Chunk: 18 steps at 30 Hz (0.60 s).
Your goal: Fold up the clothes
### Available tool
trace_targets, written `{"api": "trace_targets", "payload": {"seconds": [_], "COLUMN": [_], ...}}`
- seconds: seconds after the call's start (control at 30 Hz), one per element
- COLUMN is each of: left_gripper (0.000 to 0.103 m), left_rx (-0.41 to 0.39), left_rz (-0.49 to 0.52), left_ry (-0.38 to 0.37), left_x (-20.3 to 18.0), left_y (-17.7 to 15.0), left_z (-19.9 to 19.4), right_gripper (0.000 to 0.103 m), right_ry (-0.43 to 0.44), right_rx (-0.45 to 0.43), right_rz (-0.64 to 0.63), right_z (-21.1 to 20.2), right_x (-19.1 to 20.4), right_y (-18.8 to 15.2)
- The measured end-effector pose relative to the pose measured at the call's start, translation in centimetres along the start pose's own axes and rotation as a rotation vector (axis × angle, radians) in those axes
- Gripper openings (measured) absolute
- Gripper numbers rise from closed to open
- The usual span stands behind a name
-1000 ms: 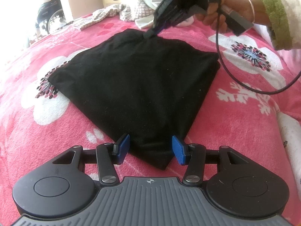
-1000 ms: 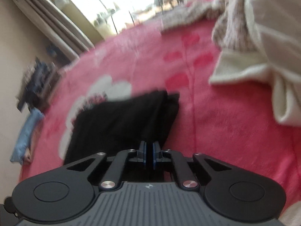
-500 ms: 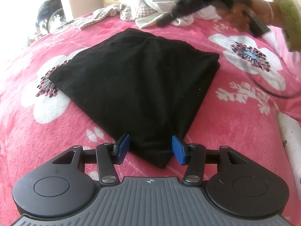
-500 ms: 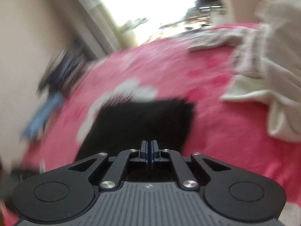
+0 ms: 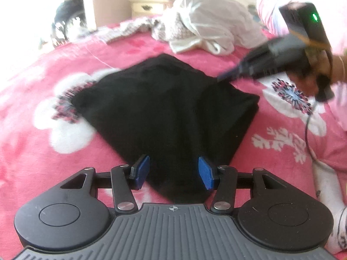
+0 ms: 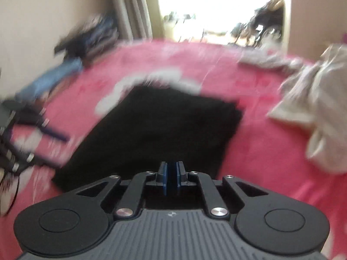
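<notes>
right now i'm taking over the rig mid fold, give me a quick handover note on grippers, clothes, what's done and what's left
Left gripper: open, empty, its fingers either side of the near corner of the black garment.
Right gripper: shut, holding nothing, in the air over the garment's right side.
Black garment: lies folded in a flat, layered rectangle on the pink floral bedspread.
Left: a heap of unfolded pale clothes waits at the far side of the bed, beyond the black garment. The right wrist view is blurred.
</notes>
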<state>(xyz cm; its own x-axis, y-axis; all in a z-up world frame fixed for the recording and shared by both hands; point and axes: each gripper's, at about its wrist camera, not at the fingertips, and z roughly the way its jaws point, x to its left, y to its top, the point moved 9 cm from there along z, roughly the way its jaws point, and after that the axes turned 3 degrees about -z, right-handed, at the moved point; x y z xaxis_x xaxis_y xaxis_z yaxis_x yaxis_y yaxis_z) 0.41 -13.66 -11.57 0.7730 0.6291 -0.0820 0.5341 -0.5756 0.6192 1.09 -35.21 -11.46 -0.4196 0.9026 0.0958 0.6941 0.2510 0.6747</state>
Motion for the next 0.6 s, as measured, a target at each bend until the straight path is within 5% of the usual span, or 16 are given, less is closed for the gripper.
{"api": "trace_targets", "payload": {"seconds": [0.07, 0.13, 0.33, 0.5, 0.6], "left_gripper": [0.049, 0.049, 0.05, 0.05, 0.05], "left_rx": [0.038, 0.037, 0.031, -0.028, -0.024], "left_rz": [0.01, 0.03, -0.044, -0.057, -0.062], "left_ry": [0.012, 0.016, 0.013, 0.026, 0.069], "left_x": [-0.3, -0.4, 1.2, 2.6, 3.4], "left_y": [-1.5, -2.2, -1.9, 0.6, 2.1], "left_z": [1.2, 0.8, -1.2, -2.5, -0.9], "right_gripper": [0.008, 0.008, 0.013, 0.013, 0.013], "right_ry": [-0.021, -0.054, -0.18, -0.063, 0.001], "right_rx": [0.044, -0.01, 0.033, -0.08, -0.056], "right_rz": [0.035, 0.077, 0.115, 0.055, -0.047], "right_z": [0.1, -1.7, -5.1, -4.5, -1.3], "right_x": [0.2, 0.0, -1.3, 2.1, 5.1], "right_y": [-3.5, -5.1, -4.0, 1.0, 1.3]}}
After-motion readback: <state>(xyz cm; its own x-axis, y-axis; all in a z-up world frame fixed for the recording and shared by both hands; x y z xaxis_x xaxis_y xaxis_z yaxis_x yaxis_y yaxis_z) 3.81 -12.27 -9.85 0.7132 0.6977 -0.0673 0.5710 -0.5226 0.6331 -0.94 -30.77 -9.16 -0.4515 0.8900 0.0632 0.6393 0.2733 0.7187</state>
